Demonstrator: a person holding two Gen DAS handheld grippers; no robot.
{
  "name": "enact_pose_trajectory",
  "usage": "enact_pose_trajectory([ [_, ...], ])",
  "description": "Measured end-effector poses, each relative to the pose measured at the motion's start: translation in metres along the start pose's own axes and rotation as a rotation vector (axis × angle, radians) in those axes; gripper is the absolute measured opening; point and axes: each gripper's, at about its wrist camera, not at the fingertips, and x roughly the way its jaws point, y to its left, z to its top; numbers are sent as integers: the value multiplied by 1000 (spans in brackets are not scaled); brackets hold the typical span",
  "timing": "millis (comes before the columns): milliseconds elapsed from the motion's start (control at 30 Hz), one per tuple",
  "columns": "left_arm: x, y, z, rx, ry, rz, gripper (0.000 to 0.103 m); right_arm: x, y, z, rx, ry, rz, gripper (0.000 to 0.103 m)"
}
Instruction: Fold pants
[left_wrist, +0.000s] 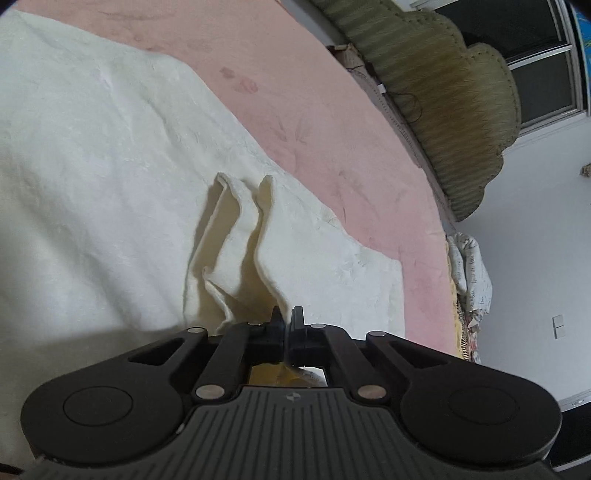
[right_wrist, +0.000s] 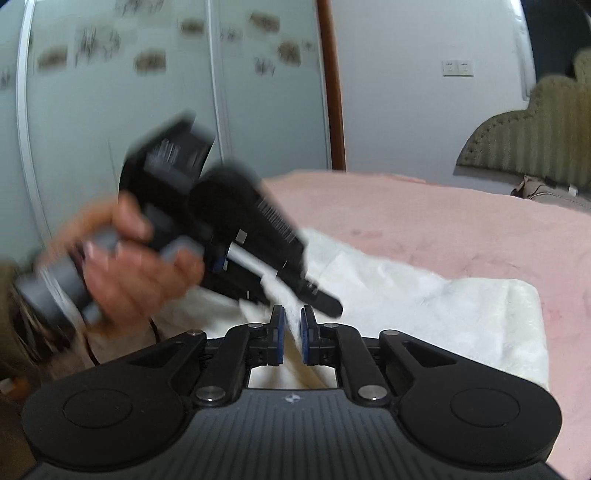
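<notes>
Pinching cream pants (left_wrist: 110, 184) in clenched left tool (left_wrist: 287, 317), right tool (right_wrist: 291, 319) gripping fabric, pink bed (left_wrist: 314, 110)

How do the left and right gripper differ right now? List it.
1. Closure: the left gripper has its jaws pressed together on the pants; the right gripper leaves a narrow gap with cloth running through it.
2. Pads: the right gripper's pads show blue; the left gripper's look black.
3. Cloth: the left gripper lifts a pleated fold; by the right gripper the cloth lies flatter.
Shared: both work the white pants over the pink bed.
</notes>
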Motion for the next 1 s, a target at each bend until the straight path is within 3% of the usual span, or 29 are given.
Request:
enact_pose_trajectory([
  [100,-7,-2,-6,46,-51,23,1,-14,-31,2,198,-58,-33,9],
  [233,-21,-13,-19,128,-125,56,1,12,-29,-5,131,102,-235,9],
  [367,-42,-21,-36,216,-220,143,1,22,-11,-15,119,109,-159,8],
  [467,-35,-15,-41,244,-196,202,2,29,-4,-21,101,136,-168,8],
  [567,-34,-3,-42,212,-195,168,3,26,-3,-18,124,117,-165,10],
  [667,-41,-4,-41,210,-196,161,18,34,-3,-18,96,140,-200,11],
  [867,-53,-5,-35,235,-256,212,18,30,-9,-2,101,131,-194,12],
  [1000,-52,-13,-34,310,-268,284,18,38,-19,4,118,161,-194,12],
])
